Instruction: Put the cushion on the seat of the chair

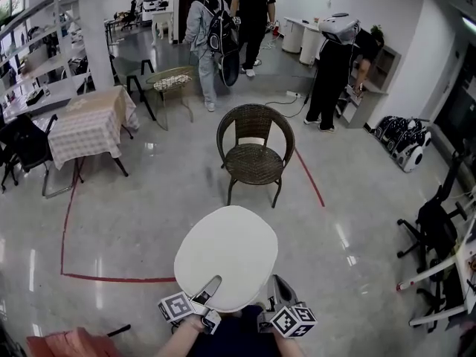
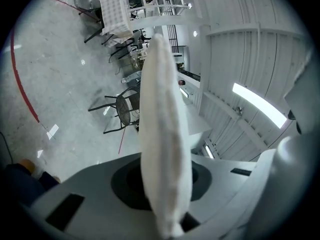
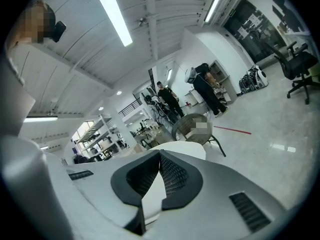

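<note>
Carrying across a wide stretch of glossy floor, that's the job right now, and the wicker chair stands well apart from the load, straight ahead in the head view, its woven seat bare and waiting. Out in front hangs the round white cushion, in the air over the floor, nowhere near the seat yet. Left gripper is clamped on the cushion's near rim, jaws squeezing the padding edge-on. Right gripper is pinched on that same near rim, close beside its partner, and only a thin lip of white fabric sits between its pads

So here's the worry: all the grip is on one side, and the whole disc sticks out unsupported. It looks soft, so the far edge may sag and catch the seat's front rim or an armrest, leaving the cushion tilted or half off. That slim pinch on the right could slip under any tug. A light chair on a slick floor could also skid if bumped
</note>
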Motion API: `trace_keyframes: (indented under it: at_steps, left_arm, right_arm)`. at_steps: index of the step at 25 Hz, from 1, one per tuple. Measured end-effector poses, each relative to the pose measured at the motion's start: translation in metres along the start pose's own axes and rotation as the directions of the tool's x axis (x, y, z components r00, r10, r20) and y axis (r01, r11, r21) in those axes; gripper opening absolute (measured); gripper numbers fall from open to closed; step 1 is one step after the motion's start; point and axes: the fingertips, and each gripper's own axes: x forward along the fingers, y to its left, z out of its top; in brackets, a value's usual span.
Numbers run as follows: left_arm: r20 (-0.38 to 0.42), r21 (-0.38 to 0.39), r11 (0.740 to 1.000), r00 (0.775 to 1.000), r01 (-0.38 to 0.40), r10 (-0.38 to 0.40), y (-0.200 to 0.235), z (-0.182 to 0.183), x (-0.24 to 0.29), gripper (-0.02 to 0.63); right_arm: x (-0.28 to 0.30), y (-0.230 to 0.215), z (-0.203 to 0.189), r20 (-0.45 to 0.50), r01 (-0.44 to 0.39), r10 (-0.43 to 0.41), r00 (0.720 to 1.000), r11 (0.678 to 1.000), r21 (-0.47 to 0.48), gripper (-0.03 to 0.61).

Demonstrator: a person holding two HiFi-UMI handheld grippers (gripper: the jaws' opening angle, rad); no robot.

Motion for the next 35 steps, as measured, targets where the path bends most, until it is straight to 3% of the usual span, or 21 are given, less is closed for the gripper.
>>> trace_keyframes:
  at_steps: [12,29,35]
  left_arm:
    - [0.01,-0.005,0.999,0.999,0.037,-0.037,0.004,0.016,0.005,0.08]
    - [0.016,-0.003,1.0,1.0,0.005,-0.005,0.004,0.048,0.077,0.08]
    - [0.03,0.012,1.0,1.0,0.005,-0.006,-0.001,0.064,0.103,0.08]
  right_arm:
    - [0.024,0.013,-0.008,-0.056,-0.01,0.009,0.998,1.0,-0.022,0.028]
    - [0.099,-0.035,0.022,-0.087,0.021,-0.017,0.996,0.999,0.039,0.028]
    - [0.137,-0.041,0.036,-0.11,-0.005,0.009,0.994,0.999,0.033,0.028]
